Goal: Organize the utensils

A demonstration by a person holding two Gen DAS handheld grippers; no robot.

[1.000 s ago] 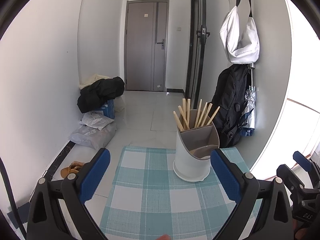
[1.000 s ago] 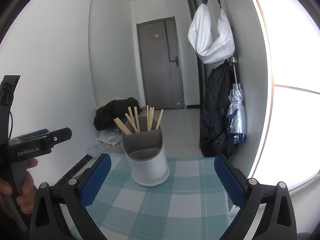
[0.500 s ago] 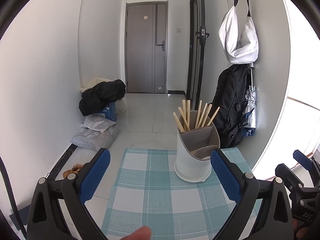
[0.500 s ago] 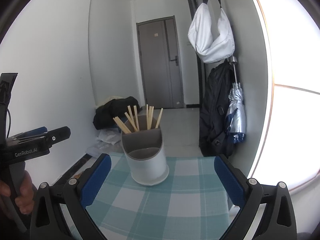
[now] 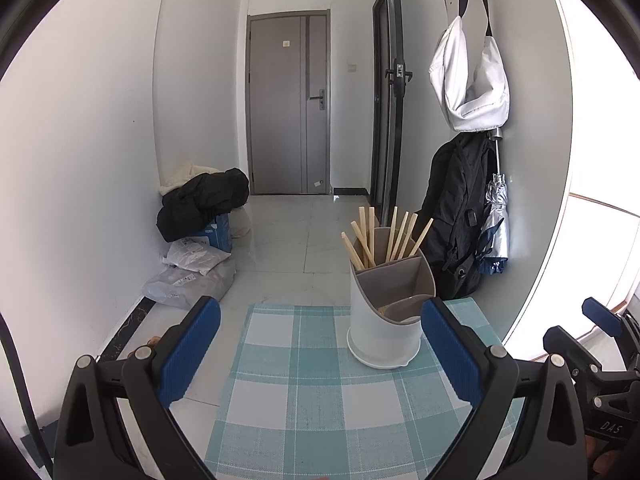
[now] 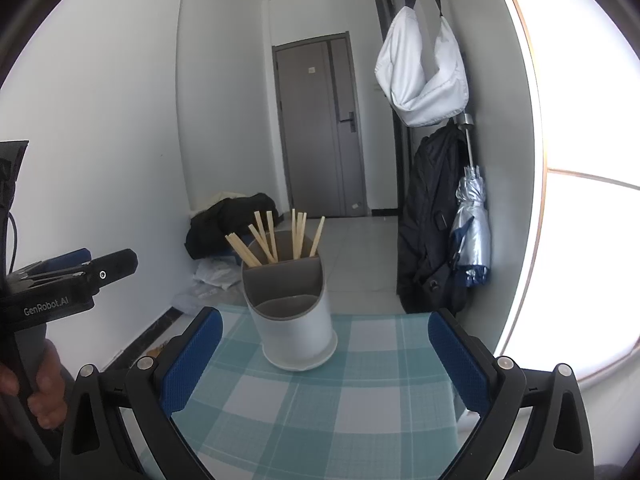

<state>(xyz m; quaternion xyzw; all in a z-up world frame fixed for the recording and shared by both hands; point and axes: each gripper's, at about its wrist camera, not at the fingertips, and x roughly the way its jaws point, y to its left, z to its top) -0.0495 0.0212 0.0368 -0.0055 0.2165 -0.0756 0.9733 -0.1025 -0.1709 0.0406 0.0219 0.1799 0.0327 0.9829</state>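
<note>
A white utensil holder [image 5: 382, 332] with a grey divided insert stands on the far right part of a teal checked tablecloth [image 5: 304, 408]. Several wooden chopsticks [image 5: 384, 236] stand in its back compartment. It also shows in the right wrist view [image 6: 294, 320], with the chopsticks [image 6: 280, 238] behind the insert. My left gripper [image 5: 320, 352] is open and empty, in front of the holder. My right gripper [image 6: 322, 356] is open and empty, also facing the holder from close by. The front compartments look empty.
A black backpack [image 5: 454, 220], a folded umbrella [image 5: 494, 232] and a white bag [image 5: 470, 88] hang on the right wall beside the table. Bags and a black coat [image 5: 200, 208] lie on the floor at the left wall. A grey door [image 5: 290, 104] is at the far end.
Both grippers stay open and nearly still. The left view has drifted slightly; a fingertip that showed at the bottom edge half a second ago is gone.
</note>
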